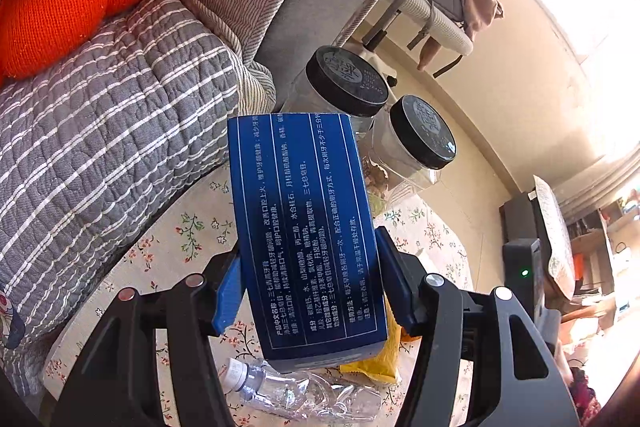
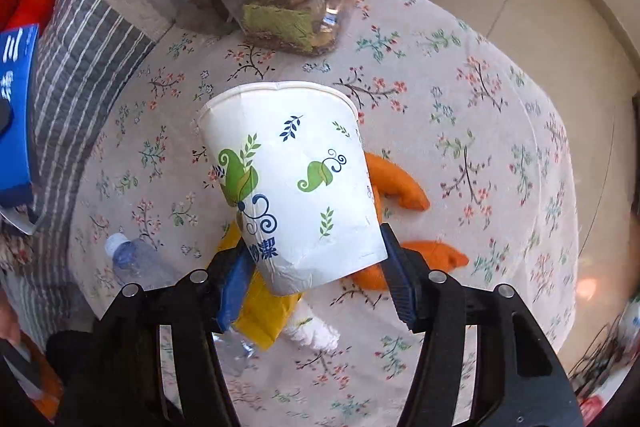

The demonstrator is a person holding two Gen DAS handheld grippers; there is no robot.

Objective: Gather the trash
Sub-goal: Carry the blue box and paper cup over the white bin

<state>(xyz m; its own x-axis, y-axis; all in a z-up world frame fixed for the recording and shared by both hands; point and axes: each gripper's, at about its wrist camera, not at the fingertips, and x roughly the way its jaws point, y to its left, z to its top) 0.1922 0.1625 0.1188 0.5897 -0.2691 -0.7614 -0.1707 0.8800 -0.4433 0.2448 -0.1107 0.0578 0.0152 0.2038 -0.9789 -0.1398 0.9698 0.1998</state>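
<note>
Left gripper [image 1: 310, 291] clamps the blue printed cardboard box [image 1: 306, 235] mid-frame, right gripper [image 2: 316, 277] pinches the white leaf-print paper cup [image 2: 290, 183] near its base – both lifted off the floral tablecloth [image 2: 480, 131], likely for binning – crushed clear plastic bottle [image 1: 296, 393] waits lower centre.

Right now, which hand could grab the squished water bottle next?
Neither yet. The left gripper grips the blue box, the right gripper grips the paper cup. The water bottle lies just beneath the left.
</note>
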